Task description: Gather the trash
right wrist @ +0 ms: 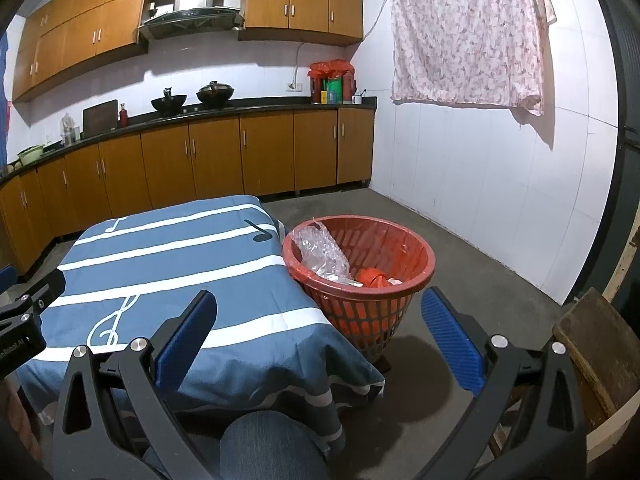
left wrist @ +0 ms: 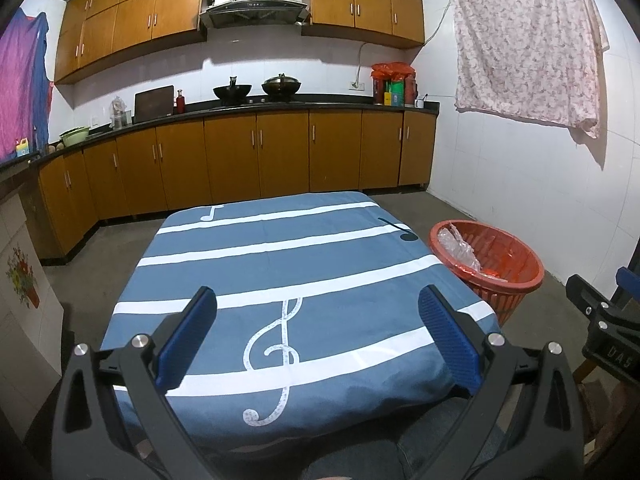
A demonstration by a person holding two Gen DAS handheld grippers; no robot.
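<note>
Left wrist view shows the left tongs [left wrist: 318, 334] spread wide and holding nothing, above the near part of the worktop [left wrist: 340, 248], which is covered with a blue cloth with white stripes and music notes. No trash lies on this cloth that I can see. The red basket [right wrist: 420, 248] stands on the floor just beside the right far corner of the worktop, and the trash is already inside it: a crumpled clear plastic bag [right wrist: 320, 252] leans on the inner wall, and an orange-red piece [right wrist: 372, 276] with some small bits lies at the bottom. The right tongs [right wrist: 320, 334] are also wide and empty, held over the near right edge of the worktop, in front of the basket. I judge that collecting is at its end, or between two pieces. The next move calls for looking for any remaining piece outside these views; if there is none, the tongs can simply rest.
</note>
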